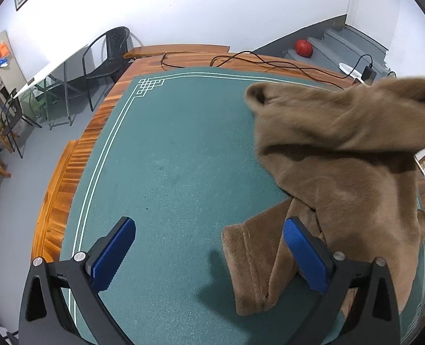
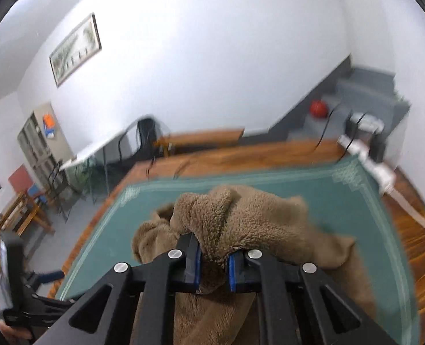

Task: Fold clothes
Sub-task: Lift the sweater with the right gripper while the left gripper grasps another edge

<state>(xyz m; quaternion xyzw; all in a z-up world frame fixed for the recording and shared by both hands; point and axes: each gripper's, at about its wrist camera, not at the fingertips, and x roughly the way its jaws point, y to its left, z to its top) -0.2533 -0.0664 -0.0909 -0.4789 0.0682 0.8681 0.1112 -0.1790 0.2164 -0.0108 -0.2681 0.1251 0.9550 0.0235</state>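
Fleece garment (image 1: 336, 155), brown and thick-piled, hangs partly lifted over the right half of a green mat (image 1: 169, 158) that covers a wooden table (image 1: 68, 172); its upper part is bunched and raised toward the table's right edge, while a lower end, perhaps a sleeve or hem, trails down and lies flat on the mat near the front edge. It sits this way because the right gripper (image 2: 214, 267) has its two blue-padded fingers closed on a thick wad of the fabric, the pile bulging up between and over them, so the cloth is carried by that one pinch and the rest sags under its own weight. The blur on the raised part in the left wrist view suggests it is in motion. The left gripper (image 1: 209, 254) stands with its fingers wide apart, holding nothing, low over the mat's front edge with its right finger just over the trailing end; that stance would suit taking a second hold so the piece can be spread or doubled over. The garment is plainly not a neat folded stack now, but whether it is being laid out or carried mid-fold cannot be told. Black cables (image 1: 270, 63) run along the table's far edge, and an orange ball (image 1: 303, 47) rests on grey steps beyond.
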